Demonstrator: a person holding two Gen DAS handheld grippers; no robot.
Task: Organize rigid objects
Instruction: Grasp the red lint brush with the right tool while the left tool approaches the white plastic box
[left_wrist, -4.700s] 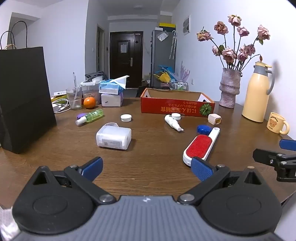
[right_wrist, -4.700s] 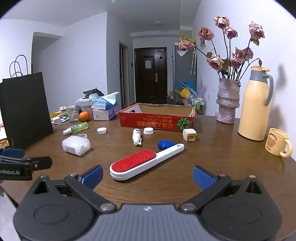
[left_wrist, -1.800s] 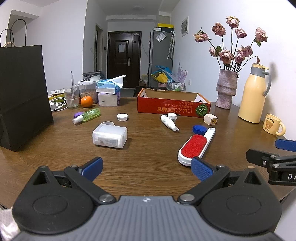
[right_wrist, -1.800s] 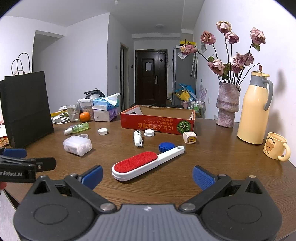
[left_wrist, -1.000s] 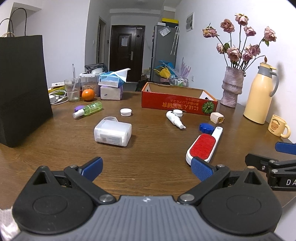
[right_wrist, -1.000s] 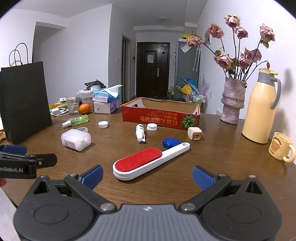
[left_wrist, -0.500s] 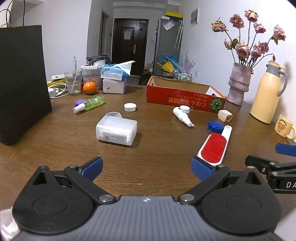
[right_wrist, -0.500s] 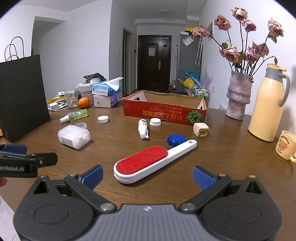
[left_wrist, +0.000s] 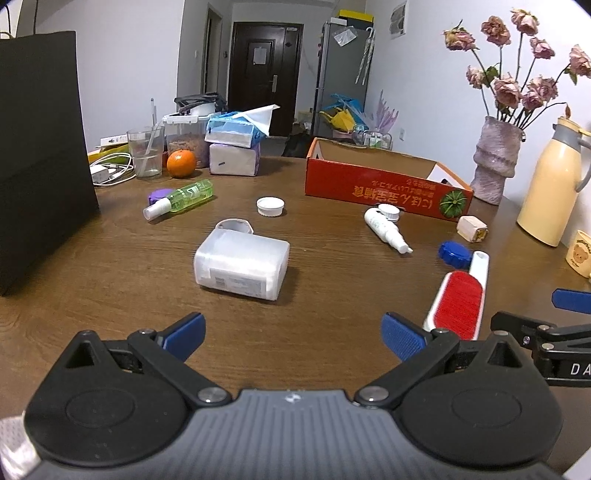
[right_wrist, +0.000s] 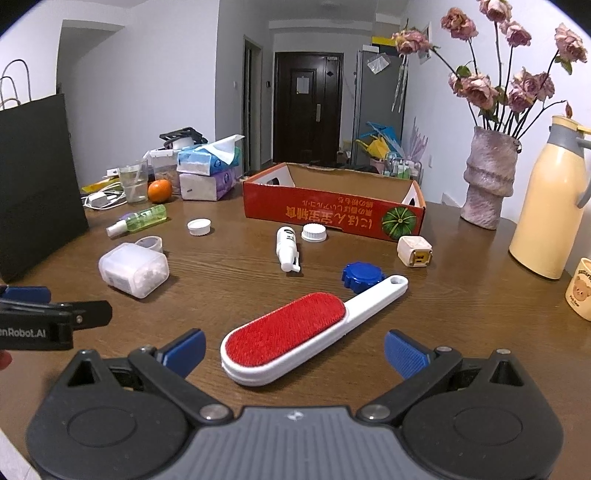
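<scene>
On the brown table lie a clear plastic box (left_wrist: 242, 264) (right_wrist: 133, 270), a red-and-white lint brush (left_wrist: 459, 297) (right_wrist: 306, 323), a blue lid (right_wrist: 360, 276), a white bottle (right_wrist: 287, 247), a cream cube (right_wrist: 414, 251), two white caps (right_wrist: 199, 226) and a green spray bottle (left_wrist: 181, 197). An open red cardboard box (right_wrist: 332, 212) stands behind them. My left gripper (left_wrist: 293, 334) is open, just short of the plastic box. My right gripper (right_wrist: 294, 350) is open with the brush head between its blue fingertips (right_wrist: 404, 352), untouched.
A tall black paper bag (left_wrist: 40, 147) stands at the left. Tissue packs (left_wrist: 234, 147), an orange (left_wrist: 181, 163), a glass and cables crowd the back left. A vase of dried roses (right_wrist: 489, 177), a cream thermos (right_wrist: 550, 206) and a bear mug (right_wrist: 581, 293) line the right.
Both grippers have moved forward and lower over the table; the plastic box and the lint brush now loom larger. Nothing was taken hold of and no object moved.
</scene>
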